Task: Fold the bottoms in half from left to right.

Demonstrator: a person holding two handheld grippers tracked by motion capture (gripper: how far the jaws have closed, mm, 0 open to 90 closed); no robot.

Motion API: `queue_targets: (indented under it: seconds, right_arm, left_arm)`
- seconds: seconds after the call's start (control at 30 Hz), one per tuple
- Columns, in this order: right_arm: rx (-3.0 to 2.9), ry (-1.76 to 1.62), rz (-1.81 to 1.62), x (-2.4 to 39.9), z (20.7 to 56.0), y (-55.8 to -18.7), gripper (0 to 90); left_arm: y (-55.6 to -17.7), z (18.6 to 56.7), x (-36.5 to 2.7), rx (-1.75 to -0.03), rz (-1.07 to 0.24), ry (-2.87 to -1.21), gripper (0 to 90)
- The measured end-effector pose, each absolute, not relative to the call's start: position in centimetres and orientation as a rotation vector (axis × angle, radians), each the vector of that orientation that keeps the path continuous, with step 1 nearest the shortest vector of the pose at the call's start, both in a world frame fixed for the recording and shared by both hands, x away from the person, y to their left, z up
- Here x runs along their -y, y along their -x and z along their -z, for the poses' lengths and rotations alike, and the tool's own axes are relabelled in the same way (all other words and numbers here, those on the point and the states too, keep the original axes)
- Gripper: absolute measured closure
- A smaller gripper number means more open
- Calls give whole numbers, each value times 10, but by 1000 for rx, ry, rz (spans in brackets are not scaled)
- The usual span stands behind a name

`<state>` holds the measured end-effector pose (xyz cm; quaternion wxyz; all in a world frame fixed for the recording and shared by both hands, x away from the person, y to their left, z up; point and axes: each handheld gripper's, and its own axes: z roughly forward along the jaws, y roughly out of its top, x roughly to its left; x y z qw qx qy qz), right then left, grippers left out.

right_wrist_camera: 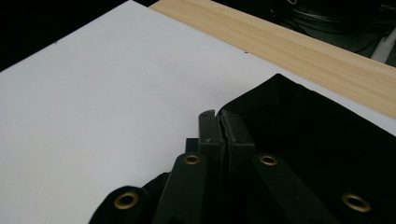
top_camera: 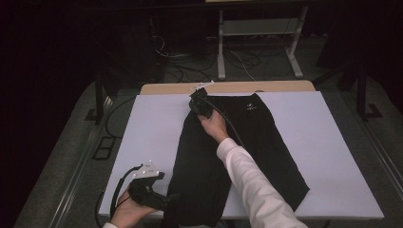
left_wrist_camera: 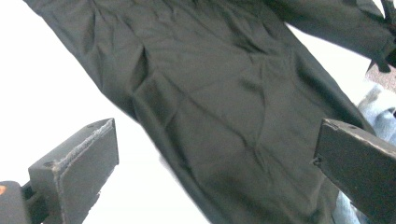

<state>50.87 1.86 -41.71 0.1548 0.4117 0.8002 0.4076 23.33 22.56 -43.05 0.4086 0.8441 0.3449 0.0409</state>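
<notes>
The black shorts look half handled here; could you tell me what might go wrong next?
The right gripper is shut at the far waistband corner of the black shorts; if it grips little or no cloth, a pull could slip free. The left gripper is open over the near leg, so lifting now could leave that end dragging and bunching on the white sheet.

Wooden table [top_camera: 228, 87] — white sheet [top_camera: 152, 128] over it; black garment [top_camera: 247, 147] flat.

Black garment [top_camera: 266, 142]: thin woven cloth, matt with slight sheen, creased. White sheet [top_camera: 152, 128] under it: smooth, matt, paper- or board-like. Table [right_wrist_camera: 299, 51] edge: light wood grain, satin finish. Left gripper [left_wrist_camera: 215, 163] jaws: matt dark plastic, rough scuffed edges. Right gripper [right_wrist_camera: 219, 128]: matt black, brass-coloured metal rivets.
</notes>
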Motion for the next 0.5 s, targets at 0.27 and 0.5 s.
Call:
queue_targets:
  seconds: [0.27,0.5]
  right_arm:
    - [-2291,-1172,-1181,-16,416,-508,865]
    - [-2291,-1171,-1190,-18,417,-508,865]
  left_arm:
    - [-230,435,-234,-885,-34,-2123,30]
    - [-230,439,-235,-901,24,-2121,102]
